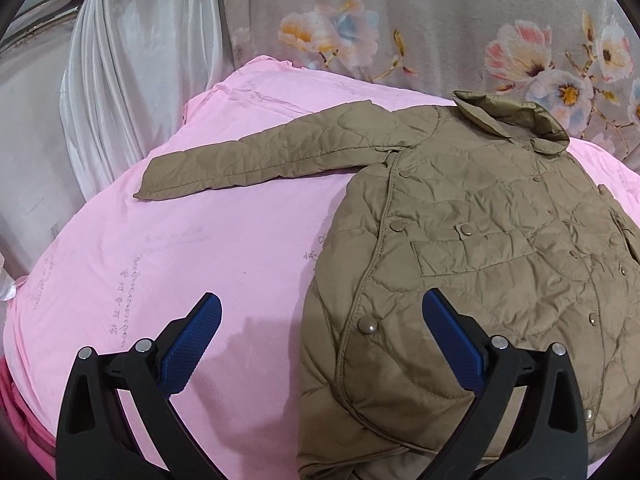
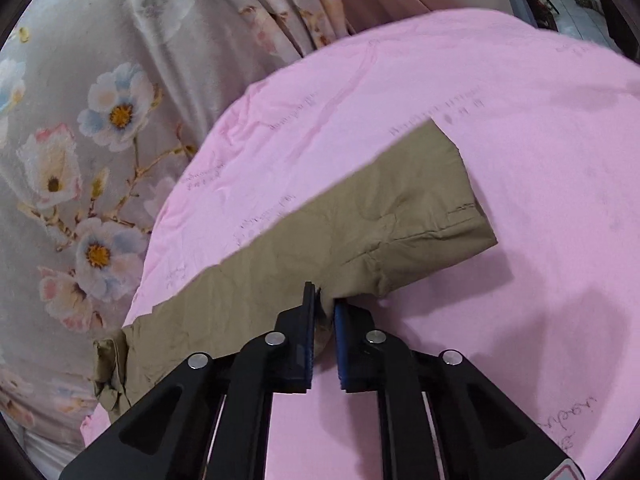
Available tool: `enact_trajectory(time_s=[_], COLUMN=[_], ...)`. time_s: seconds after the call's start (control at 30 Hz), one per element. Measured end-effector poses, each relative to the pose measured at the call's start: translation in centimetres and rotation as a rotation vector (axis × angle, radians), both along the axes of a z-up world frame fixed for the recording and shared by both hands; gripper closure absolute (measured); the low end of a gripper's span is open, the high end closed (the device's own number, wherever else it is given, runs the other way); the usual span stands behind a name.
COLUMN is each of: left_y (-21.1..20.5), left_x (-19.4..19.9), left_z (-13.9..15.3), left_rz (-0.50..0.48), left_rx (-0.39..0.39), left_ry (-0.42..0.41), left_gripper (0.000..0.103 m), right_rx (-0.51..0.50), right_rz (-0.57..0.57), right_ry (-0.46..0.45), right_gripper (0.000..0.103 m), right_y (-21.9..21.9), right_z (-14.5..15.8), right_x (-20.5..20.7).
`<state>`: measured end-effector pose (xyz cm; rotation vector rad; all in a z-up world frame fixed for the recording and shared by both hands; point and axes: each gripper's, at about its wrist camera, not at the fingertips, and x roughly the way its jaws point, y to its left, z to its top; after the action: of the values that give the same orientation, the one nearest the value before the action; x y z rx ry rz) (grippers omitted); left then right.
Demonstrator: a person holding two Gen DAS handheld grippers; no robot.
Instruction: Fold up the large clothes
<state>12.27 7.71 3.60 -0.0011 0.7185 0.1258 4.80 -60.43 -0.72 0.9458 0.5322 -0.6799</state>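
Khaki quilted jacket (image 1: 472, 240) lies front-up on a pink bedsheet (image 1: 192, 264), collar at the far side, snap buttons and a flap pocket showing. Its body fills the right half of the left wrist view; one sleeve (image 1: 256, 160) stretches flat to the left across the sheet, cuff end well apart from the body.

Left gripper (image 1: 322, 332): jaws wide, blue pads bare, nothing between them. It hovers over the near hem, one finger above pink sheet, the other above the jacket's near edge.

Right gripper (image 2: 325, 300): jaws narrow, pinched on the near edge of the other sleeve (image 2: 360, 224). Fabric bunches into creases at the fingertips. This sleeve runs diagonally from near left to far right over the sheet, cuff end at the far right.

Floral curtain (image 1: 440, 20) hangs behind the bed; a white satin curtain (image 1: 132, 80) stands at far left in the left wrist view.
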Motion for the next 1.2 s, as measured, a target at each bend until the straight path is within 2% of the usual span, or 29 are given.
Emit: enact_trajectory(time_s=[0.17, 0.23, 0.33, 0.47, 0.57, 0.6, 0.63, 0.67, 0.7, 0.77, 0.9, 1.0, 1.2], left_y=[0.3, 0.3, 0.3, 0.9, 1.8, 2.2, 2.5, 2.7, 2.9, 2.9, 1.8, 0.2, -4.3], left_x=[0.7, 0.9, 1.1, 1.6, 2.0, 2.1, 2.3, 2.4, 2.6, 3.0, 4.9, 7.2, 13.6], left_z=[-0.2, -0.3, -0.3, -0.2, -0.3, -0.3, -0.2, -0.1, 0.1, 0.4, 1.7, 2.3, 1.2], left_rz=[0.007, 0.004, 0.002, 0.004, 0.008, 0.005, 0.003, 0.001, -0.004, -0.015, -0.094, -0.159, -0.247], left_rx=[0.000, -0.007, -0.014, -0.055, -0.097, -0.114, -0.127, -0.141, -0.156, -0.179, -0.266, -0.335, -0.469], left_ry=[0.014, 0.018, 0.016, 0.031, 0.047, 0.053, 0.056, 0.056, 0.055, 0.051, 0.049, 0.081, 0.197], left_gripper=[0.005, 0.005, 0.005, 0.005, 0.005, 0.005, 0.005, 0.005, 0.005, 0.005, 0.005, 0.005, 0.005], right_rx=[-0.251, -0.317, -0.388, -0.417, -0.421, -0.428, -0.431, -0.431, -0.437, -0.443, -0.395, -0.346, -0.101], right_rz=[0.183, 0.309, 0.533, 0.816, 1.034, 1.073, 1.112, 1.127, 1.127, 1.121, 1.049, 0.946, 0.706], right_ry=[-0.106, -0.177, -0.248, -0.263, -0.223, -0.212, -0.219, -0.241, -0.265, -0.283, -0.266, -0.191, -0.092], right_gripper=[0.098, 0.098, 0.098, 0.094, 0.086, 0.071, 0.052, 0.045, 0.039, 0.039, 0.038, 0.037, 0.036], right_y=[6.4, 10.8, 19.3, 30.4, 39.0, 40.8, 42.7, 43.6, 44.1, 44.1, 40.0, 34.9, 23.9], right_z=[9.6, 13.5, 17.2, 17.1, 14.6, 14.0, 13.5, 13.4, 13.5, 14.1, 14.0, 12.2, 5.7], right_x=[5.9, 8.7, 13.1, 17.6, 19.9, 19.9, 19.7, 19.2, 18.6, 17.7, 17.0, 17.5, 16.8])
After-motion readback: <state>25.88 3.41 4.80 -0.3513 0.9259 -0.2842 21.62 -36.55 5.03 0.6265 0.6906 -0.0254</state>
